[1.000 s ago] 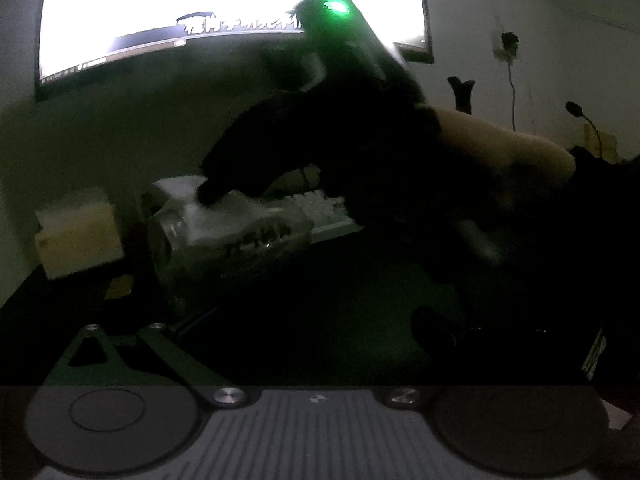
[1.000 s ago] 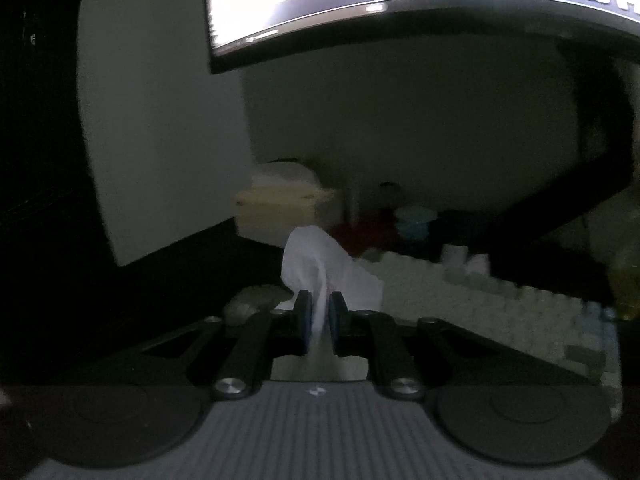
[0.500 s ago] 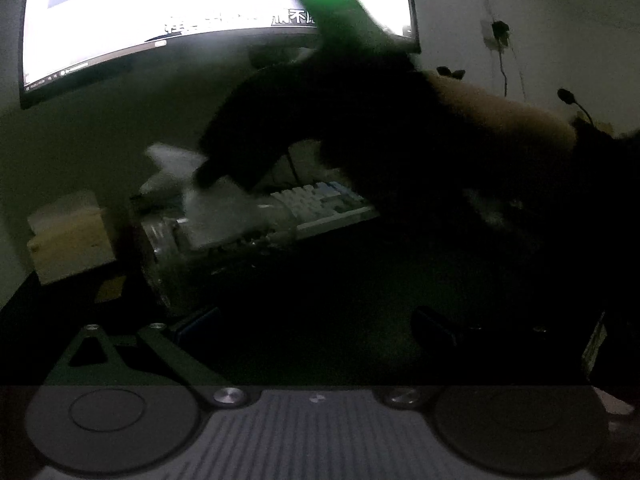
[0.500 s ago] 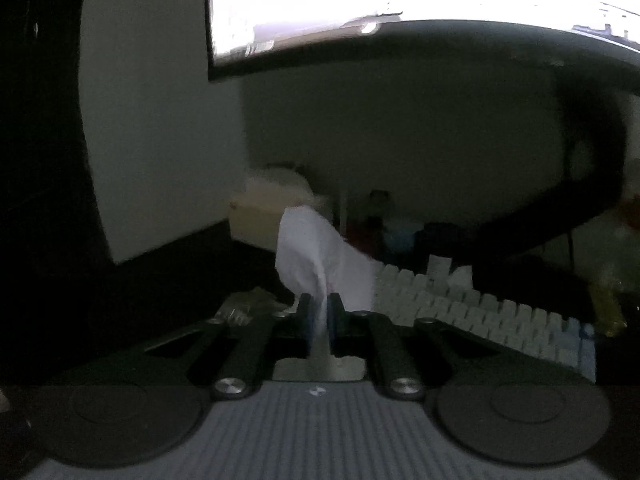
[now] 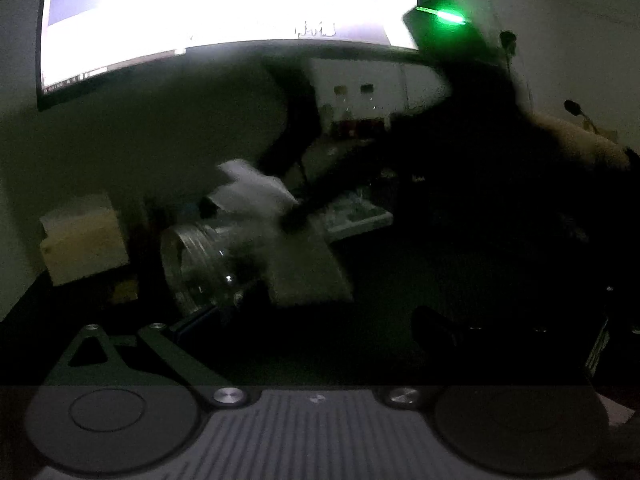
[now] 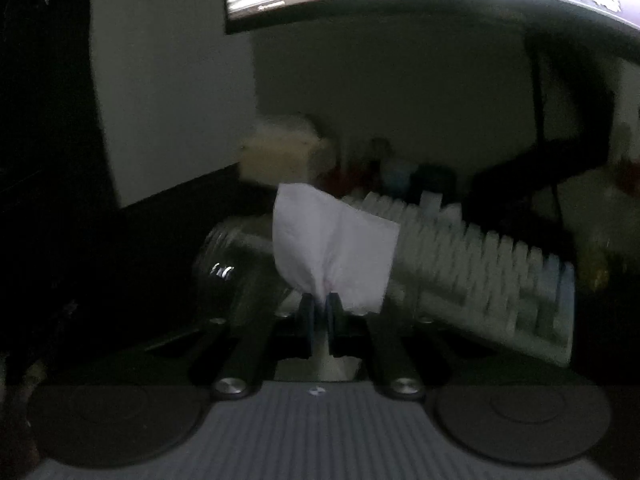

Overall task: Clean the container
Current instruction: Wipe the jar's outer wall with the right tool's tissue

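A clear glass jar (image 5: 208, 264) lies on its side, its threaded mouth toward the left, held between the fingers of my left gripper (image 5: 256, 300); only the left finger (image 5: 192, 320) shows clearly in the dark. My right gripper (image 6: 319, 304) is shut on a white tissue (image 6: 332, 248). In the left wrist view the right gripper (image 5: 296, 220) reaches in from the right and holds the tissue (image 5: 252, 192) just above the jar. The jar (image 6: 236, 264) also shows left of the tissue in the right wrist view.
The room is dark. A bright monitor (image 5: 224, 8) hangs behind. A white keyboard (image 6: 480, 272) lies on the dark desk (image 5: 400, 280). A tan tissue box (image 5: 80, 244) stands at the left. Small bottles (image 5: 356, 116) stand at the back.
My right gripper has pulled back to the right and lifted the tissue off the jar's side. The jar has turned, so its mouth shows more.
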Motion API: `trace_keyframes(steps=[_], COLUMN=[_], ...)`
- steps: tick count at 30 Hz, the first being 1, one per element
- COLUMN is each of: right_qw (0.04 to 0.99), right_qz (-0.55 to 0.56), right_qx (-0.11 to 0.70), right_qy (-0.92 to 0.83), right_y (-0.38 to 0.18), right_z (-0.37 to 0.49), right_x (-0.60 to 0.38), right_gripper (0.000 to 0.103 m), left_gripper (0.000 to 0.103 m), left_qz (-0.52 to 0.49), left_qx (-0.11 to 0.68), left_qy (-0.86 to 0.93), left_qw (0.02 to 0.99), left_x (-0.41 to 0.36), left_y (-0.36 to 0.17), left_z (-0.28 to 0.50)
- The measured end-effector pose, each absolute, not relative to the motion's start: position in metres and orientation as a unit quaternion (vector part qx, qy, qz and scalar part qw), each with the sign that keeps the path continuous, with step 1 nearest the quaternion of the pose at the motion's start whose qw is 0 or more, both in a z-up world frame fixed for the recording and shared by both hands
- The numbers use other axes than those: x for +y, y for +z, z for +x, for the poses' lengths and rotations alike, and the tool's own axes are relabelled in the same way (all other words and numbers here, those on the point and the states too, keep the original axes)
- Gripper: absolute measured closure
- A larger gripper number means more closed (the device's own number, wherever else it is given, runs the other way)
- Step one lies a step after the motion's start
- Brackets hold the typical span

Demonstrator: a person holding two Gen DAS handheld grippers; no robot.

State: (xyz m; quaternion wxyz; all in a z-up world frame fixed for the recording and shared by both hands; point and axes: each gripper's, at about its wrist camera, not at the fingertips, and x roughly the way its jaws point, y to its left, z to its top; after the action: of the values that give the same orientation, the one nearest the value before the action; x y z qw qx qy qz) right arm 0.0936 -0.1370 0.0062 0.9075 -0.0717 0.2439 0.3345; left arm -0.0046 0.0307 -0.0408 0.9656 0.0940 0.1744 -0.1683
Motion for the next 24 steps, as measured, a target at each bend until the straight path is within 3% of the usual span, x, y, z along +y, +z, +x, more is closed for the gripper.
trace_keyframes(steps=[5,10,19,24], right_qw=[0.929,0.931,0.902,0.905], right_qz=[-0.034,-0.024,-0.066,-0.034], right_qx=[0.158,0.132,0.237,0.211], right_qy=[0.333,0.341,0.355,0.369], right_y=[0.020,0.023,0.026,0.010], right_z=[0.050,0.043,0.103,0.073], right_x=[-0.162,-0.158,-0.116,-0.153], right_gripper=[0.095,0.095,0.095,0.093], left_gripper=[0.000,0.000,0.000,0.000], left_qz=[0.106,0.092,0.101,0.125], left_qx=[0.164,0.156,0.152,0.150], left_qy=[-0.153,-0.154,-0.202,-0.236], left_qw=[0.969,0.971,0.962,0.952], left_x=[0.028,0.032,0.024,0.007], left_y=[-0.041,-0.041,-0.045,-0.052], left_z=[-0.005,-0.004,-0.007,-0.016])
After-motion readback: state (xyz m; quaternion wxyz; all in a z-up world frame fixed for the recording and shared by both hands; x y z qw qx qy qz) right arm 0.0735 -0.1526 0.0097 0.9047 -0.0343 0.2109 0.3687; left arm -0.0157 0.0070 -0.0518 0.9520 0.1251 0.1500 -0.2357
